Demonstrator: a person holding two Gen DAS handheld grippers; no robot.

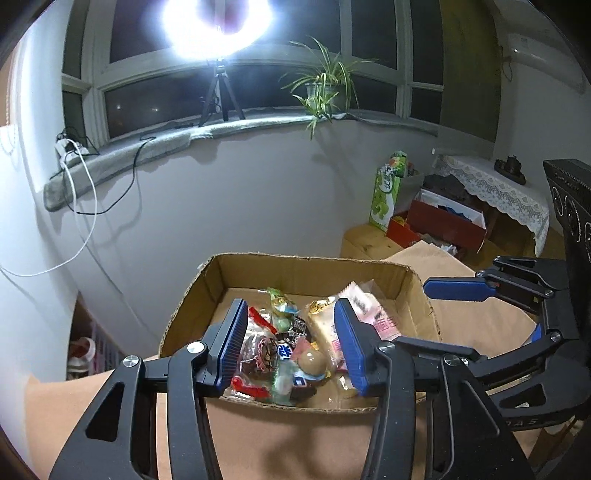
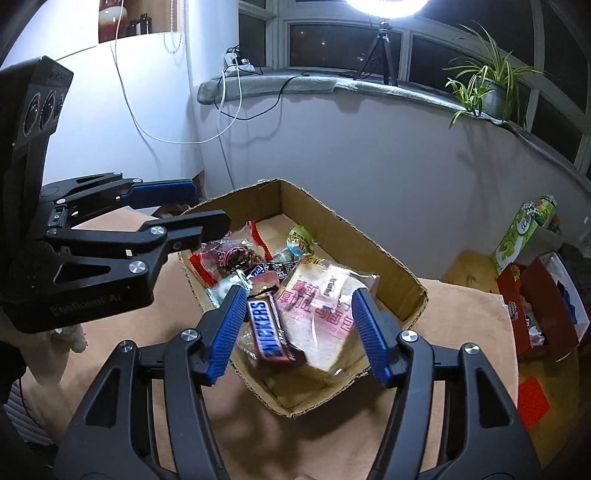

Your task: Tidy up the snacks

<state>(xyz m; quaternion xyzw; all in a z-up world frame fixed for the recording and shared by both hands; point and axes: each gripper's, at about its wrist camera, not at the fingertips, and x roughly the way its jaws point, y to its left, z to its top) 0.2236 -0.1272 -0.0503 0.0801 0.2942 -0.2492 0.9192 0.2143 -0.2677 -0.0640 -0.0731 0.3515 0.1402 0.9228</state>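
Night outside the window (image 1: 236,92), a ring light (image 1: 218,22) blazing on its tripod on the sill, a spider plant (image 1: 325,85) beside it, pale wall below. The bench (image 2: 461,325) wears a tan cloth, and on it sits the open cardboard box (image 2: 391,266), corner-on to the right hand, square-on to the left.

All the snacks are already in the box. Biggest is the bagged bread slice (image 2: 325,314), lying flat at the near right. The Snickers bar (image 2: 271,332) rests against its left edge, long axis running away from the camera and a touch leftward. Behind them sit the red-edged packet of dark fruit (image 2: 229,258) and a small green-and-blue sweet (image 2: 300,240).

The right hand-held gripper (image 2: 299,332) hangs over the near corner, jaws apart and clamping nothing, bread and bar framed between them below; it looks the nearer one to both. The left hand-held gripper (image 1: 291,347) is released too, empty, above the packet pile at the box's near wall. In the right wrist view it reaches in from the left.

My read: items just dropped, and the next pick lies elsewhere, with no loose snack in view on the cloth.
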